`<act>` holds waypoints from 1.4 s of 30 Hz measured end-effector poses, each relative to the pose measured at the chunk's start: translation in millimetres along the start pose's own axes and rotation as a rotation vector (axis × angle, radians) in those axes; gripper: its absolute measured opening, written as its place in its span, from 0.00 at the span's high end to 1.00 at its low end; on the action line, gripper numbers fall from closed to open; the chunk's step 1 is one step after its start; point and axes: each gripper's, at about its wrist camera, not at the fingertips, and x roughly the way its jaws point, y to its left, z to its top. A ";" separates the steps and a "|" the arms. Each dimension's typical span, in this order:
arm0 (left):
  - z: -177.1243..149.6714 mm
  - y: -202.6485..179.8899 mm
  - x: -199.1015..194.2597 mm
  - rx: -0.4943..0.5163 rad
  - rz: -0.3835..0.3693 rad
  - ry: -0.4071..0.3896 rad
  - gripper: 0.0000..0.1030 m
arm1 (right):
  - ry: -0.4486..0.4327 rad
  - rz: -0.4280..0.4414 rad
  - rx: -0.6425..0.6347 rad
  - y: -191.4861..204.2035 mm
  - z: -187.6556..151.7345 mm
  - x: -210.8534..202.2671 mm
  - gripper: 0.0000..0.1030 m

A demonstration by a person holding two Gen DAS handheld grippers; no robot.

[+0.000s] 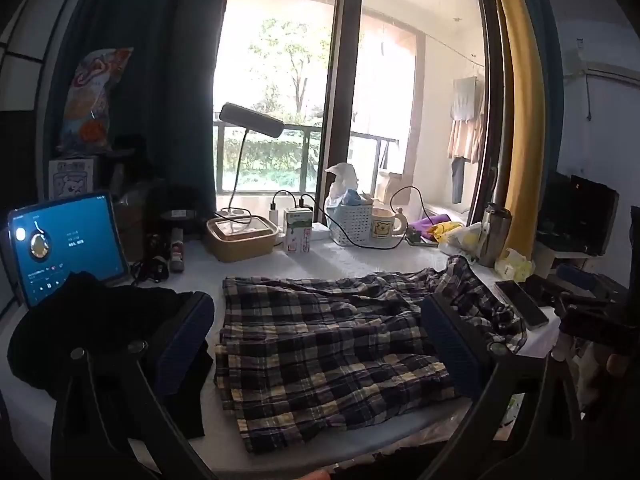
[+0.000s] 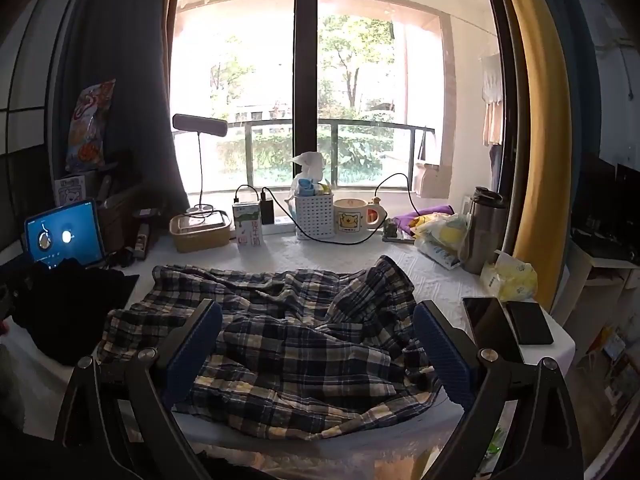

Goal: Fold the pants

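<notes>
Black garment beside plaid pants

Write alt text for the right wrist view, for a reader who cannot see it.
Rumpled plaid pants lie unfolded on a white table, framed by the open right gripper above them. Two phones lie to the right, black cloth and a lit tablet to the left, and clutter lines the window behind.
</notes>
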 end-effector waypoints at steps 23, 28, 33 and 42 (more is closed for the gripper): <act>2.0 -0.7 -4.7 0.006 0.028 -0.018 0.01 | 0.002 0.004 -0.005 0.0 4.8 -0.6 0.05; 1.2 -0.8 -4.6 0.005 0.030 -0.017 0.01 | 0.002 0.003 -0.005 0.0 4.0 -1.4 0.05; 0.0 -2.4 -5.2 0.008 0.028 -0.019 0.01 | 0.001 0.003 -0.006 0.2 3.7 -1.6 0.05; -0.2 -3.1 -5.5 0.007 0.030 -0.021 0.01 | 0.001 0.004 -0.007 2.3 4.6 -3.1 0.05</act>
